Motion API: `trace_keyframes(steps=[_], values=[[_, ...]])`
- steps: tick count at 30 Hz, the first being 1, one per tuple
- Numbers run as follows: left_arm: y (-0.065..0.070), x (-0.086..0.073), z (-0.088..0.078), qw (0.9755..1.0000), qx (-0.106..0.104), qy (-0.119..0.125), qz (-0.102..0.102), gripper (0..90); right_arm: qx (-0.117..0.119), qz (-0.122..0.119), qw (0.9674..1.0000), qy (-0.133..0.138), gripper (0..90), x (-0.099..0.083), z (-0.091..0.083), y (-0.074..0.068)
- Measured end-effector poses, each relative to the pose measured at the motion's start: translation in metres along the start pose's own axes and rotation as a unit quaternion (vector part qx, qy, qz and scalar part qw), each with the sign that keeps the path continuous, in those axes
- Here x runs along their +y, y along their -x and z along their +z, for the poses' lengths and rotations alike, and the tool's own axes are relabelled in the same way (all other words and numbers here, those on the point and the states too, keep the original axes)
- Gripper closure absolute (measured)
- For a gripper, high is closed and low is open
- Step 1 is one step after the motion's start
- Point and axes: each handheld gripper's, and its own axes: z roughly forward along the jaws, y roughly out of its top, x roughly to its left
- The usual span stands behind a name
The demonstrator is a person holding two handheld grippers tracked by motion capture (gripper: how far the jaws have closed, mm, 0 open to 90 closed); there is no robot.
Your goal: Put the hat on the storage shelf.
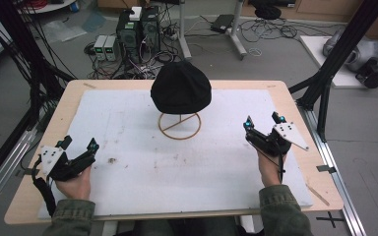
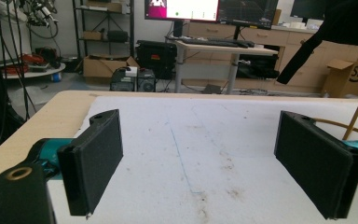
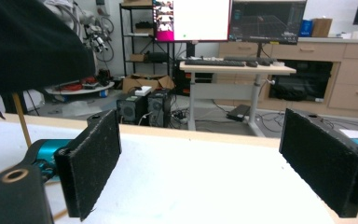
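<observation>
One marking can be read: in the left gripper view, a brown cardboard box point(image 2: 354, 74) standing at the far right of the room, beyond the counter, carries the dark printed letters "SF" followed by a curved stroke like a bracket. The monitor screens further back show writing too small and blurred to read.

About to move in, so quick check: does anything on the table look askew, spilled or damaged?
Nothing askew: the black hat sits squarely on its wooden stand. The white mat carries brown stains, most noticeably a speck near the left gripper.
</observation>
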Motion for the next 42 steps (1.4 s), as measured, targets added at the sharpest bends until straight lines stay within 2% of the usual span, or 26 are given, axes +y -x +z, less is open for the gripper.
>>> trace_keyframes(steps=[5, 8, 10, 13, 15, 17, 20, 24, 42], values=[[0.001, 0.000, 0.001, 1.0000, 0.000, -0.001, 0.002, 15.5, -0.011, 0.006, 0.9999, -0.005, 11.9, -0.013, -0.005, 0.006], [0.001, -0.001, 0.001, 1.0000, 0.000, -0.002, 0.002, 15.5, -0.020, 0.004, 0.9996, -0.021, 11.9, -0.017, -0.006, 0.007], [0.000, -0.001, 0.001, 1.0000, 0.001, -0.001, 0.002, 15.5, -0.024, -0.002, 0.9997, -0.009, 11.9, -0.021, -0.009, 0.009], [0.000, -0.001, 0.001, 1.0000, 0.002, -0.001, 0.002, 15.5, -0.029, -0.003, 0.9995, -0.013, 11.9, -0.029, -0.012, 0.010], [0.000, -0.001, 0.001, 1.0000, 0.002, -0.002, 0.001, 15.5, -0.040, -0.001, 0.9987, -0.032, 11.9, -0.032, -0.012, 0.010], [0.000, -0.001, 0.000, 1.0000, 0.003, -0.001, -0.003, 15.5, -0.044, 0.001, 0.9983, -0.039, 11.9, -0.033, -0.012, 0.009], [-0.001, -0.001, 0.000, 1.0000, 0.003, -0.001, -0.005, 15.5, -0.046, -0.011, 0.9985, -0.028, 11.9, -0.032, -0.015, 0.007], [-0.001, 0.000, 0.000, 1.0000, 0.003, 0.000, -0.006, 15.5, -0.047, -0.007, 0.9981, -0.040, 11.8, -0.034, -0.015, 0.005], [0.000, -0.001, 0.000, 1.0000, 0.002, 0.000, -0.006, 15.5, -0.047, 0.010, 0.9983, -0.034, 11.8, -0.033, -0.017, 0.007]])
